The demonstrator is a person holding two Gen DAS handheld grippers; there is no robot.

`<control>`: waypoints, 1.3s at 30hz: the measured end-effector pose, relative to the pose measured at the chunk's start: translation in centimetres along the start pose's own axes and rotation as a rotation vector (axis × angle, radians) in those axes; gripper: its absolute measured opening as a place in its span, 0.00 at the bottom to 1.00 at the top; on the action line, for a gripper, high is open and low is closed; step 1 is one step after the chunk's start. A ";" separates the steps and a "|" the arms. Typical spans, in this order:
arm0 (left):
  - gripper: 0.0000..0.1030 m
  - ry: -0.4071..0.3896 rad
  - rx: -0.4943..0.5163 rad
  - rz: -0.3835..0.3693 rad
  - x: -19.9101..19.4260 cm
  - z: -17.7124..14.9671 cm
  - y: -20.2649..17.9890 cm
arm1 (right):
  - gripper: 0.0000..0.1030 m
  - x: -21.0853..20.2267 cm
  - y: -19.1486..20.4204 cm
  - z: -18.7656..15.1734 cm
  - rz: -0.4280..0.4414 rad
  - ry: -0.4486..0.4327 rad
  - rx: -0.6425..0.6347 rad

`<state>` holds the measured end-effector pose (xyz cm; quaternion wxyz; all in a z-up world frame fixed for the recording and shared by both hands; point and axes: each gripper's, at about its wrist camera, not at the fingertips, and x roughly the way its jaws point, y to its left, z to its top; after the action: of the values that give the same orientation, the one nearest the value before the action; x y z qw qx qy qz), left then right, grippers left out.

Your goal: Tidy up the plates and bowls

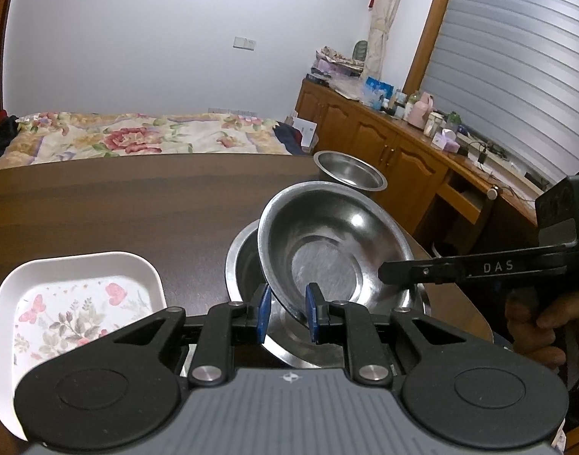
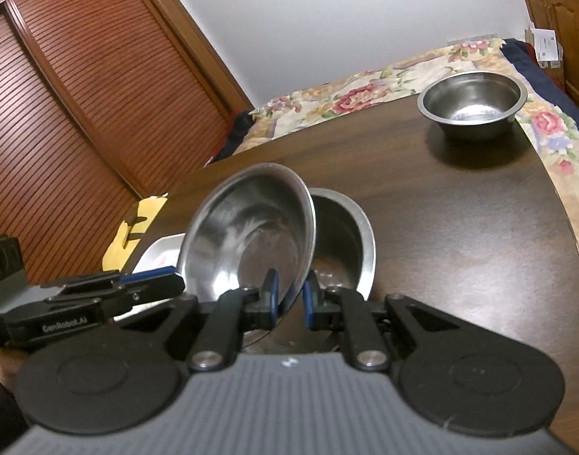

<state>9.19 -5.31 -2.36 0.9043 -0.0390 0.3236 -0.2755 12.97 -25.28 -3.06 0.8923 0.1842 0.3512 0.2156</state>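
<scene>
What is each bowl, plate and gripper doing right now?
Tilted steel bowl: lifted on a slant, rim pinched by both grippers.
Lower steel bowl: upright on the table, under the tilted one.
Far steel bowl: upright, empty, alone.
Floral plate: flat on the table, empty.
Left gripper: shut on the tilted bowl's rim.
Right gripper: shut on that rim too.

A dark brown wooden table [image 2: 460,220] with a rounded edge carries the things. A deep steel bowl [image 2: 473,104] stands upright near its far right corner. A wider steel bowl [image 2: 346,242] sits towards the near edge, right of the middle. A white square plate [image 1: 81,303] with a flower print lies flat by the near left edge.
</scene>
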 end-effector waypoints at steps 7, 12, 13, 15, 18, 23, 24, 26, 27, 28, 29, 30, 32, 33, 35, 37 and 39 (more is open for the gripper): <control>0.20 0.020 0.019 0.011 0.9 -0.4 0.0 | 0.15 0.2 0.5 0.0 -0.050 0.006 -0.049; 0.19 0.031 0.017 0.009 1.2 -0.5 0.1 | 0.09 0.8 0.7 -0.1 -0.102 0.019 -0.101; 0.19 0.031 0.019 0.009 1.2 -0.5 0.1 | 0.09 0.9 0.7 -0.2 -0.103 0.025 -0.105; 0.19 0.031 0.018 0.014 1.3 -0.5 0.1 | 0.08 1.0 0.8 -0.1 -0.120 0.022 -0.118; 0.19 0.026 0.011 0.016 1.3 -0.4 0.4 | 0.08 1.1 1.0 0.1 -0.144 0.017 -0.138; 0.19 0.018 -0.003 0.024 1.2 -0.4 0.9 | 0.11 1.3 1.5 0.2 -0.181 0.009 -0.187; 0.19 0.015 -0.005 0.025 1.1 -0.4 0.9 | 0.11 1.3 1.7 0.1 -0.192 0.005 -0.194; 0.19 0.009 -0.007 0.027 1.0 -0.3 1.0 | 0.12 1.3 1.9 0.2 -0.213 -0.003 -0.217; 0.19 0.007 -0.009 0.028 0.9 -0.3 1.0 | 0.12 1.2 1.9 0.2 -0.212 -0.006 -0.220; 0.19 0.004 -0.011 0.028 0.9 -0.2 1.0 | 0.12 1.2 1.9 0.2 -0.213 -0.007 -0.222; 0.19 0.002 -0.013 0.029 0.8 -0.2 1.0 | 0.12 1.1 2.0 0.2 -0.217 -0.012 -0.225; 0.19 0.000 -0.013 0.030 0.7 -0.2 1.0 | 0.12 1.0 2.1 0.3 -0.220 -0.019 -0.230; 0.19 -0.005 -0.011 0.036 0.7 -0.1 1.0 | 0.12 0.7 2.3 0.2 -0.229 -0.030 -0.244; 0.19 -0.007 -0.010 0.039 0.5 -0.3 0.9 | 0.12 0.6 2.3 0.3 -0.228 -0.034 -0.247; 0.19 -0.013 -0.004 0.046 0.4 -0.1 0.9 | 0.12 0.5 2.5 0.5 -0.222 -0.041 -0.249; 0.19 -0.019 0.004 0.054 0.4 0.2 0.8 | 0.12 0.2 2.7 0.7 -0.221 -0.054 -0.252; 0.19 -0.026 0.012 0.060 0.4 0.5 0.7 | 0.12 0.1 2.9 1.0 -0.219 -0.064 -0.258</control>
<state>10.12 -4.98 -2.36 0.9165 -0.0272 0.3114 -0.2496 12.95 -22.96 -1.02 0.9375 0.0357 0.3100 0.1542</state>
